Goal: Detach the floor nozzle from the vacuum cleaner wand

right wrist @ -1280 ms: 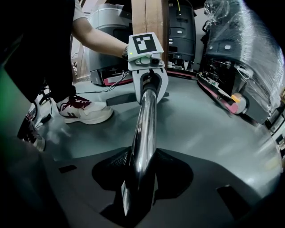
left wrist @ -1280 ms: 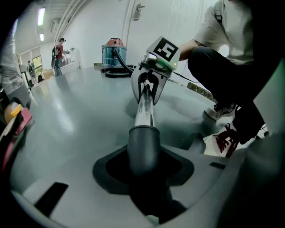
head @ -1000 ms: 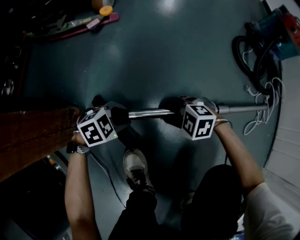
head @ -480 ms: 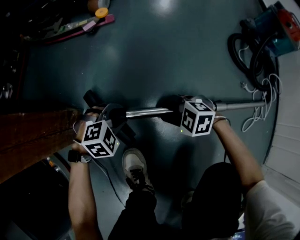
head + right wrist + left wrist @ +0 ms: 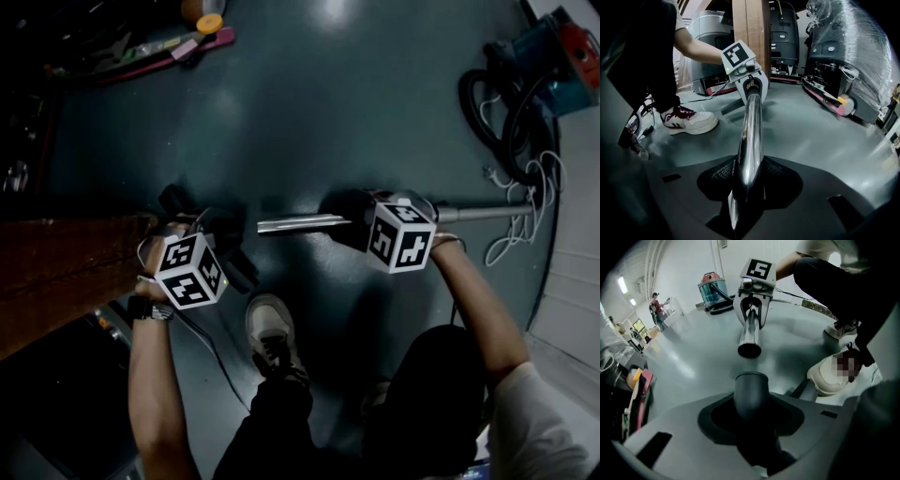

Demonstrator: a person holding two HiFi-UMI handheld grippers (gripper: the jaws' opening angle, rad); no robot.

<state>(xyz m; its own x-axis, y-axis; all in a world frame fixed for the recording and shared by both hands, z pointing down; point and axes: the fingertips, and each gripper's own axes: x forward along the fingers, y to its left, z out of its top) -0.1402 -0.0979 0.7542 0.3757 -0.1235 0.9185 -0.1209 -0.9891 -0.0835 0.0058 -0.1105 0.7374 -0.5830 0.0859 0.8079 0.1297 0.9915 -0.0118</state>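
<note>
The left gripper (image 5: 751, 427) is clamped on the grey neck of the floor nozzle (image 5: 751, 392), held just left of the wand's open end. With nothing else carrying the nozzle, it could twist in the pads and drop to the floor (image 5: 328, 112) — and the chrome wand (image 5: 751, 126), pinched between the closed jaws of the right gripper (image 5: 747, 187), may sag at its free end. In the earlier head view nozzle and wand ran as one line — now a clear gap parts them, the left gripper having drawn off leftward.

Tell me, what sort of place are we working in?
Probably a warehouse or workshop for cleaning equipment: a wide smooth grey floor, a canister vacuum, and large plastic-wrapped machines at its edge.
</note>
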